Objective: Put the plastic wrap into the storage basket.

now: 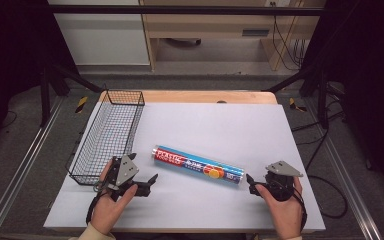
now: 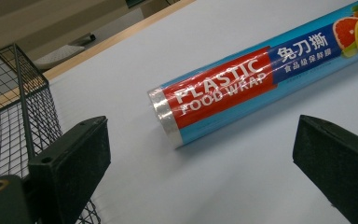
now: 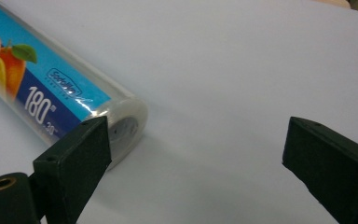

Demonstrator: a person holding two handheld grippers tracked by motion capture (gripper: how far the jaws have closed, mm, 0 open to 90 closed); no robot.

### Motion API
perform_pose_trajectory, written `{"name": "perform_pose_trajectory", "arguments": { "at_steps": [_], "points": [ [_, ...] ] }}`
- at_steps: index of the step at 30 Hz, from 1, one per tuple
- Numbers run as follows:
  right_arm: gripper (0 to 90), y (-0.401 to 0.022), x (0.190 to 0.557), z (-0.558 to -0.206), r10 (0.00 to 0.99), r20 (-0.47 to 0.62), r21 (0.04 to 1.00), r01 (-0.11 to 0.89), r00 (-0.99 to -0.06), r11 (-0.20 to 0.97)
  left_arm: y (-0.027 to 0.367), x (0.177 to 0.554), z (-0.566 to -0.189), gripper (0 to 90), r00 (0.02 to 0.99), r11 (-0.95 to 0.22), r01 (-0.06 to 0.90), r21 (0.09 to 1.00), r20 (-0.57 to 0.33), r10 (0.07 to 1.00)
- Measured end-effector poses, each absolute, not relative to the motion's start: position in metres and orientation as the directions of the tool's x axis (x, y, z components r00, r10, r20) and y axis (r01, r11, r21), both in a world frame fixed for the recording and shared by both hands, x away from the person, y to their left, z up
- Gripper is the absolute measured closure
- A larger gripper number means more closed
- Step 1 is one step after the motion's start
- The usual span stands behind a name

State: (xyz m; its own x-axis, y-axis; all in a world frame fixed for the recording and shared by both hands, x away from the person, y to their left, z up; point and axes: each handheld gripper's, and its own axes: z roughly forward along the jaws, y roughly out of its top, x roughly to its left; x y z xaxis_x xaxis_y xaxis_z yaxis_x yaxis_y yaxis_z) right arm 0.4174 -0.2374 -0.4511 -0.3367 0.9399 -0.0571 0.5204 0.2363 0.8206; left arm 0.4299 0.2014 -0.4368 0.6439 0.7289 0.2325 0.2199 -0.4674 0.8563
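On the white table (image 1: 260, 130) in front of you, with the wire basket (image 1: 111, 131) along its left edge, the roll of plastic wrap (image 1: 198, 164) lies flat near the middle, its long axis slanting from upper left down to lower right between your two hands. Your right gripper (image 1: 250, 183) sits just beside the roll's lower right end, nearer than your left gripper (image 1: 149, 183) is to the other end. Both have jaws spread wide and hold nothing, so each end lies open to a grasp.
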Motion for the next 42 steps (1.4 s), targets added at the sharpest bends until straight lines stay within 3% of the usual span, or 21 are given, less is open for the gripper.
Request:
{"name": "perform_pose_trajectory", "arguments": {
  "at_steps": [13,17,23,28,35,42],
  "points": [
    [6.7,-0.225,0.424,-0.419,0.863,-0.134,0.795,0.468,-0.486,0.387,0.196,0.431,-0.442,3.8,0.670,-0.503,0.217,0.837,0.247,0.700],
    [10.8,-0.210,0.437,-0.399,0.794,-0.178,0.761,0.430,-0.581,0.485,0.197,0.431,-0.442,3.9,0.673,-0.501,0.212,0.839,0.247,0.697],
    [9.8,-0.188,0.456,-0.388,0.723,-0.190,0.737,0.389,-0.665,0.552,0.197,0.432,-0.442,3.8,0.675,-0.505,0.214,0.836,0.248,0.695],
    [12.8,-0.170,0.471,-0.390,0.647,-0.193,0.691,0.366,-0.738,0.623,0.196,0.432,-0.442,3.8,0.678,-0.509,0.215,0.833,0.248,0.692],
    [14.5,-0.151,0.488,-0.405,0.546,-0.110,0.606,0.379,-0.831,0.699,0.196,0.432,-0.443,3.9,0.682,-0.515,0.224,0.827,0.245,0.689],
    [16.0,-0.129,0.496,-0.425,0.498,-0.086,0.550,0.376,-0.863,0.746,0.195,0.432,-0.443,3.9,0.685,-0.520,0.215,0.827,0.252,0.684]
  ]
}}
